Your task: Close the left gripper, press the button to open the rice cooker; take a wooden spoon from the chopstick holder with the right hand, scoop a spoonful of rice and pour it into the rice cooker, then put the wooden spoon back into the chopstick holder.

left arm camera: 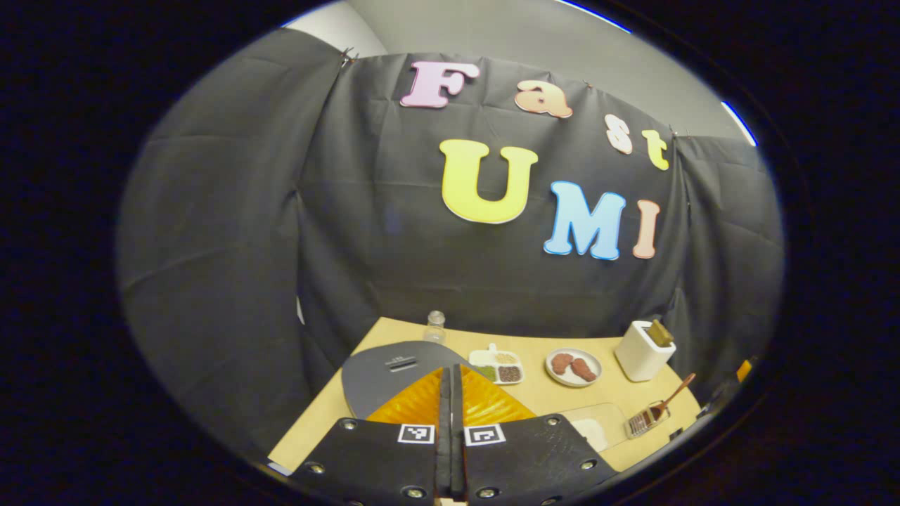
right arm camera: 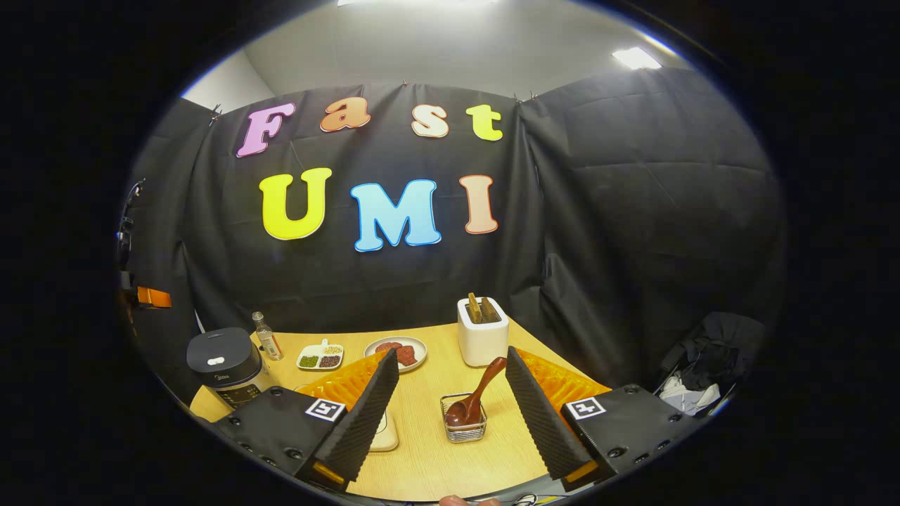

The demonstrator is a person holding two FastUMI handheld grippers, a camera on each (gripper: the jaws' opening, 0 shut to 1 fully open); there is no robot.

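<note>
Spoon [right arm camera: 472, 400] in holder [right arm camera: 464, 426], between open right tongs [right arm camera: 450, 383], untouched.

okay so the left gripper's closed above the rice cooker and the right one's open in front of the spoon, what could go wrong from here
1. The left gripper is shut above the rice cooker, whose lid is down; the button is not clearly visible, so the press could miss it.
2. The wooden spoon leans tilted in the small wire chopstick holder; the open right gripper could tip that light basket.
3. The toaster stands just behind, so a swinging handle might hit it.
</note>
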